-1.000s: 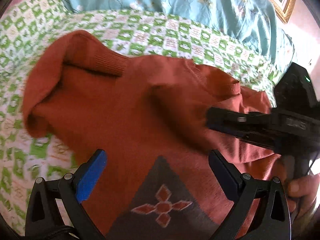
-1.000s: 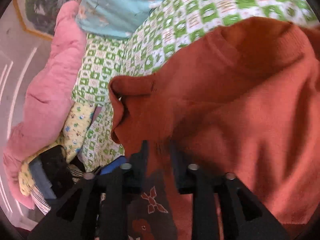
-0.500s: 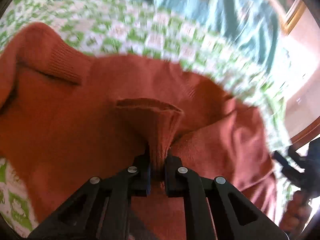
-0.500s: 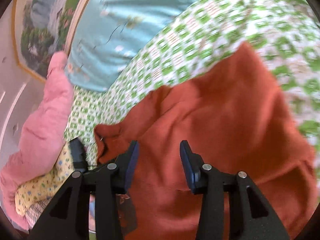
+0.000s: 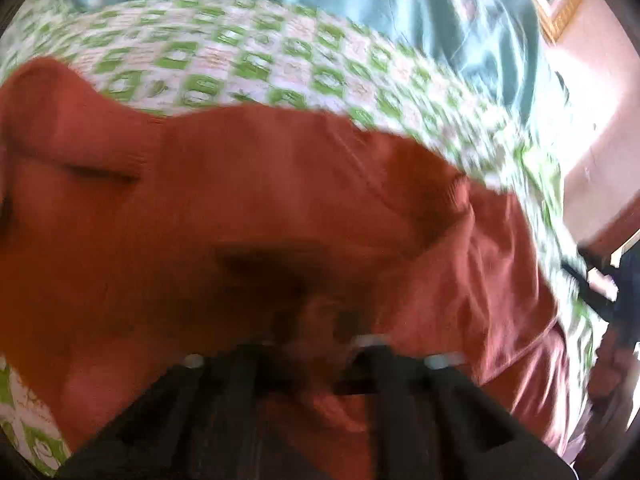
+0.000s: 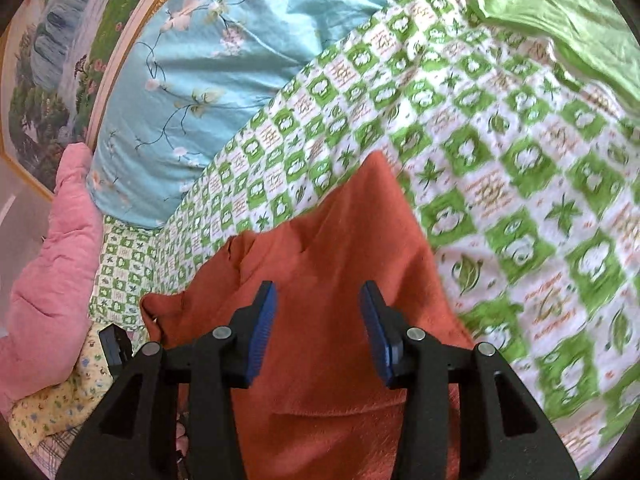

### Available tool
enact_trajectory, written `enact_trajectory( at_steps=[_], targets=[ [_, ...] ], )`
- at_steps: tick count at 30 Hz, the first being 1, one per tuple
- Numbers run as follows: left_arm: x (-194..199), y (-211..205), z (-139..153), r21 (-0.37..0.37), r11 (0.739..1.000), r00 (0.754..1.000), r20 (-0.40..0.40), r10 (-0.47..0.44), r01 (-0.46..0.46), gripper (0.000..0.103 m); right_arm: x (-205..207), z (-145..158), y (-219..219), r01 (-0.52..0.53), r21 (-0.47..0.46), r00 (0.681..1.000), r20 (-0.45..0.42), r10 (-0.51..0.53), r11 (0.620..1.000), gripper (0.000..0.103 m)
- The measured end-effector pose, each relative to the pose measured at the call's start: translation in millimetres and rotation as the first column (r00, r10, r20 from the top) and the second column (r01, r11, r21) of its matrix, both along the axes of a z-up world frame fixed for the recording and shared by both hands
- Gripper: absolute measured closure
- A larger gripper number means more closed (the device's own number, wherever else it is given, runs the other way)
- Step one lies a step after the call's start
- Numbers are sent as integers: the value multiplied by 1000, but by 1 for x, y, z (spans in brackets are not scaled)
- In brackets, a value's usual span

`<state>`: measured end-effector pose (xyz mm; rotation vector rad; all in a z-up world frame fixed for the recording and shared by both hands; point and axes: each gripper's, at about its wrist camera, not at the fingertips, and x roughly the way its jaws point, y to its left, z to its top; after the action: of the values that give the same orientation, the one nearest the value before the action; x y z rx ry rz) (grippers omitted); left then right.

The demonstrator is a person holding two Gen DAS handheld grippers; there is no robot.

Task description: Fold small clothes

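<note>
A rust-orange knit sweater [image 5: 280, 208] lies crumpled on a green-and-white checked bedsheet [image 5: 224, 64]. My left gripper [image 5: 316, 320] is shut on a bunched fold of the sweater; this view is blurred by motion. In the right wrist view the sweater [image 6: 332, 264] spreads under and beyond my right gripper [image 6: 316, 312], which is open and empty just above the cloth, blue pads apart. The sheet [image 6: 500, 168] lies bare to its right.
A light blue floral quilt [image 6: 208, 52] is piled at the head of the bed, with a pink blanket [image 6: 52, 272] and a yellow printed cloth [image 6: 48, 404] to the left. A framed picture [image 6: 52, 40] hangs behind. A green cloth [image 6: 560, 12] lies far right.
My left gripper closed on a fold of the sweater and is lifting it. My right gripper let go of the sweater, opened and drew back.
</note>
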<state>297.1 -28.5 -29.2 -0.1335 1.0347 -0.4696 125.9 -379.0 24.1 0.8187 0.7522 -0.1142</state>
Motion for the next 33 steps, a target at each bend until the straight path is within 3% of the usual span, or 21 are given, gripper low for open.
enact_trajectory(
  at_steps=[2,3,4,8,13,17,18,19,20,22,24,27,30,33],
  targets=[
    [-11,10,17,21,998,994,95,53,-55,100,-3,4,-5,8,-14,1000,4,-8,1000,57],
    [-15,26,25,-3,996,987,130,89,-89,100,-5,6,-8,15,-36,1000,2,-15,999,55],
    [-15,44,25,-26,991,982,135,133,-131,100,-6,8,-10,20,-59,1000,-4,-21,998,52],
    [-10,72,6,4,983,980,81,181,-182,100,6,0,-18,17,-133,997,-72,-26,991,50],
    [-17,66,3,25,983,979,103,177,-181,100,38,-19,-11,-80,-198,984,-173,46,977,42],
    [-22,75,2,27,983,979,96,180,-184,100,69,-43,-7,-143,-226,962,-259,83,964,42],
    [-22,72,3,31,983,980,96,177,-180,100,74,-50,-6,-155,-212,958,-271,94,965,52],
    [-25,73,7,32,984,980,103,170,-175,100,76,-53,-6,-163,-207,956,-274,103,965,92],
    [-26,68,12,31,986,981,119,156,-161,100,76,-51,-11,-162,-189,961,-254,111,969,92],
    [-30,59,25,13,993,980,161,114,-117,100,59,-30,-27,-68,-180,987,-156,39,981,93],
    [-30,44,30,23,996,977,195,82,-88,100,46,-15,-40,-1,-201,993,-117,-23,980,93],
    [-21,31,15,78,992,980,183,81,-97,100,45,-23,-47,-5,-208,987,-159,-28,978,93],
    [-15,36,1,91,990,989,111,94,-104,98,48,-42,-41,-30,-232,971,-237,-26,972,92],
    [-26,43,7,109,988,987,135,90,-105,91,43,-41,-35,-8,-250,965,-257,-59,968,82]
  ],
)
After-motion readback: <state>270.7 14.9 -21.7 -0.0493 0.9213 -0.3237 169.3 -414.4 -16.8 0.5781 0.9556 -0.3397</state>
